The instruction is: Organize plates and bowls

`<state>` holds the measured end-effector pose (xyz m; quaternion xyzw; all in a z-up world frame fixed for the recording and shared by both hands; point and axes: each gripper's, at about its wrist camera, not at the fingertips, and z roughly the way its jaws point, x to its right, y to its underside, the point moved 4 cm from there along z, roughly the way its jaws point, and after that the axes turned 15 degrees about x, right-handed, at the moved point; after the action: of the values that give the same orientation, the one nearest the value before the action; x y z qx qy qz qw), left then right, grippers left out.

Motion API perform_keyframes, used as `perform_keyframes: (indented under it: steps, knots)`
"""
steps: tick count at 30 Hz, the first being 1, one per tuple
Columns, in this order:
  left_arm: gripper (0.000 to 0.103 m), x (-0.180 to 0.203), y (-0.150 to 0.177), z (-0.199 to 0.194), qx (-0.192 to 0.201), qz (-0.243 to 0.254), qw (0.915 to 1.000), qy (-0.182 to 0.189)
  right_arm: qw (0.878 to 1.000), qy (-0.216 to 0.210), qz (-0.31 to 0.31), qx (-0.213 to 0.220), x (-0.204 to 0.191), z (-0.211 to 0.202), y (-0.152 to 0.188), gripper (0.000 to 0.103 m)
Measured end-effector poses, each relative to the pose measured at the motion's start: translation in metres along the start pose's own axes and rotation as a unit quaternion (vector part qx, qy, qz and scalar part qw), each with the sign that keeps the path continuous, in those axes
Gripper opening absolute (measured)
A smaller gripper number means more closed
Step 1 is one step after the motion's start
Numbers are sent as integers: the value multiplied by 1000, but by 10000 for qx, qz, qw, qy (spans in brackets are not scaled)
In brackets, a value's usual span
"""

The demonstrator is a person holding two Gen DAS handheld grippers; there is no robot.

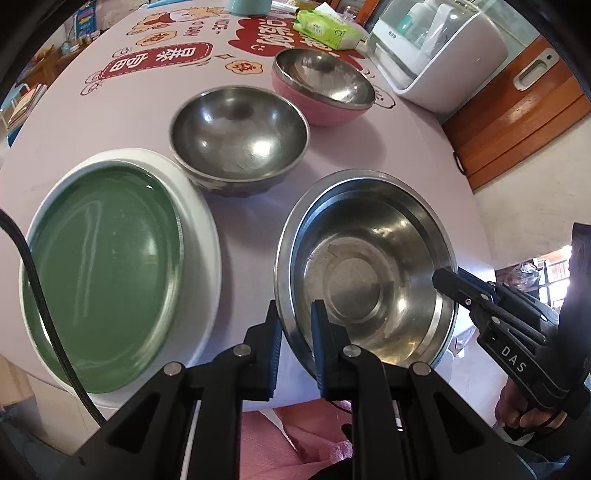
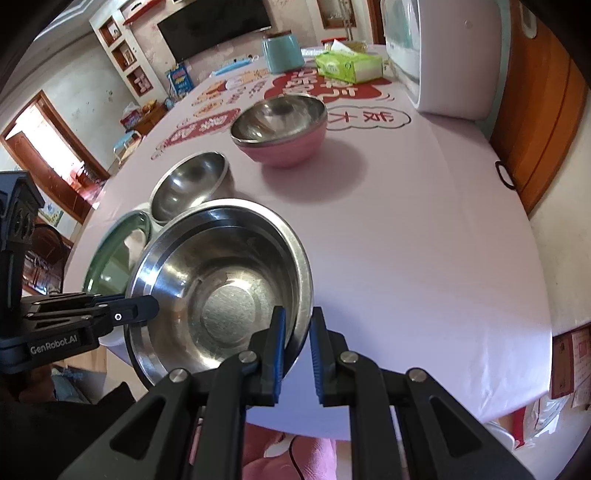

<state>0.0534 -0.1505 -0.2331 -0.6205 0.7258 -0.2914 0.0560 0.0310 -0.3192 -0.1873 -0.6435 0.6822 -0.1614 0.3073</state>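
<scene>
Two nested steel basins sit at the table's near edge; they also show in the right wrist view. My left gripper straddles their left rim, jaws closed on it. My right gripper straddles the right rim in the same way; it also shows in the left wrist view. A green plate lies on a white plate to the left. A steel bowl stands behind. A steel bowl in a pink bowl stands farther back.
A green tissue box, a teal canister and a white appliance stand at the table's far side. A wooden door is on the right. The pink tablecloth spreads to the right of the basins.
</scene>
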Motion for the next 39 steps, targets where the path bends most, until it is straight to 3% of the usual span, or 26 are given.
perform_keyframes:
  steps: [9,23,33,37,39]
  knots:
    - [12,6,5,22,-125,-247,9993,-260,9994,-147,-167,-253,19,21,-2,13]
    - [13,2,4,21,-55,-475,9973,-562,9976,-530,-406,-180,21,27,-10,16]
    - [23,0,0,10,147,-564,9956,-727,9966,-708,-393,-139,25,24,-12,17]
    - [28,3,-4,-2,283,-525,9953,-770,9969,-717,-329,-4,29,19,-18,31]
    - [30,5,-7,-11,342,-517,9946,-833,9971,-713,-264,66,32,17,-21,32]
